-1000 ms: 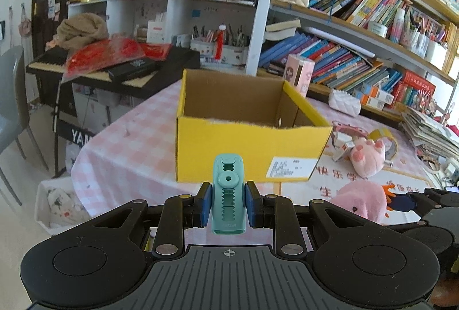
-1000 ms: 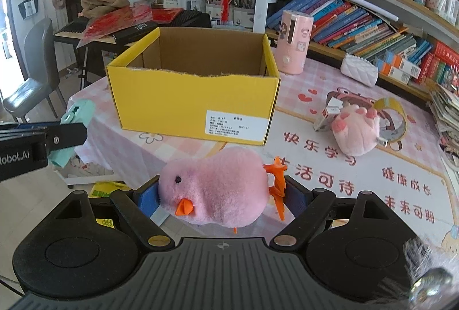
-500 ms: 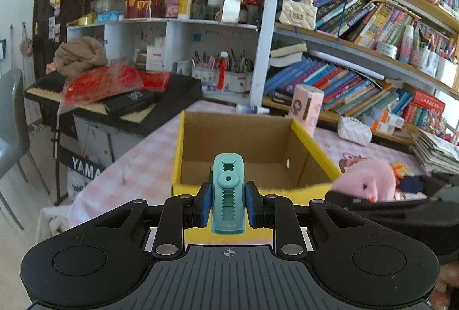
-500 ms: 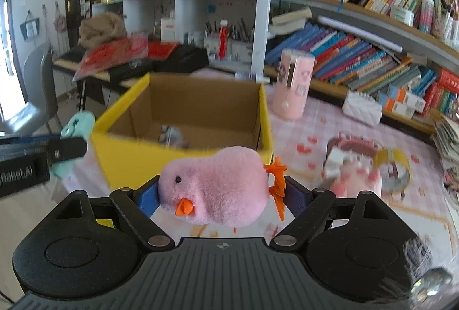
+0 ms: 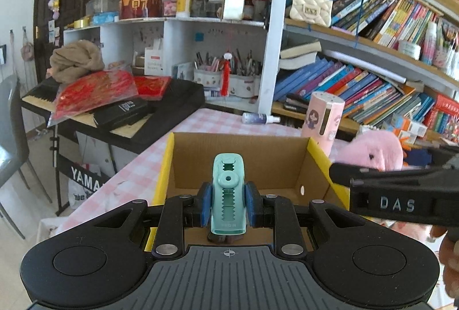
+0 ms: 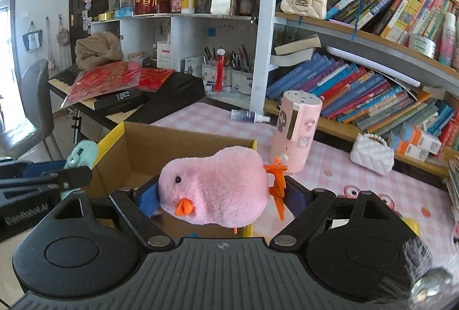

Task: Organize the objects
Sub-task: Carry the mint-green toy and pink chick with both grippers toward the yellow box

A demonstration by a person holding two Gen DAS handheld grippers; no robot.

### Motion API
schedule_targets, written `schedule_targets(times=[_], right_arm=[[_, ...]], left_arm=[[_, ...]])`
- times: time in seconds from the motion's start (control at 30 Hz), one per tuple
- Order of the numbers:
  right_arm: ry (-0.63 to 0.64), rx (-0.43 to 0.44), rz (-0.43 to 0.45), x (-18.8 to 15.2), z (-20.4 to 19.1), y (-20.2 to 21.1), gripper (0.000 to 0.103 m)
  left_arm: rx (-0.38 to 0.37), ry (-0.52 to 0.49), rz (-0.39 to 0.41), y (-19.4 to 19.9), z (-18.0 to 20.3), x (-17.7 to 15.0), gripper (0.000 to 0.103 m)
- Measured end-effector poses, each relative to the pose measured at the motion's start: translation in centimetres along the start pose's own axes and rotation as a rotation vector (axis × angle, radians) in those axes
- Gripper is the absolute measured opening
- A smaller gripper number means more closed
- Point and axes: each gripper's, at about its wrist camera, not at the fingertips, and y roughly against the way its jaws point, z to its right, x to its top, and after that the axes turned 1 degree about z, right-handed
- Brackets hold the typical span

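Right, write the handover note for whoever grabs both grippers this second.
Left gripper: shut on the teal clip, held over the near edge of the open yellow box.
Right gripper: shut on the pink plush chick, over the box's right side.
Done: both items picked up and brought to the box.
Left: neither is released yet; drop both in. The small white purse lies on the table by the shelf; the pink canister stands near the box.

left black plastic two-finger gripper [image 5: 228, 202]: blue pads, silver screws | right black plastic two-finger gripper [image 6: 221, 195]: blue pads, ribbed housing
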Motion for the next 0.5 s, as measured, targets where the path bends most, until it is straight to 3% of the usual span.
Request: schedule_targets(times=[0.5], right_arm=[[0.038,0.073,-0.053,1.1,0.7,-5.9,0.084]], left_arm=[[0.037,-0.054,-0.157,-6.0,1.8,-1.7,0.023]])
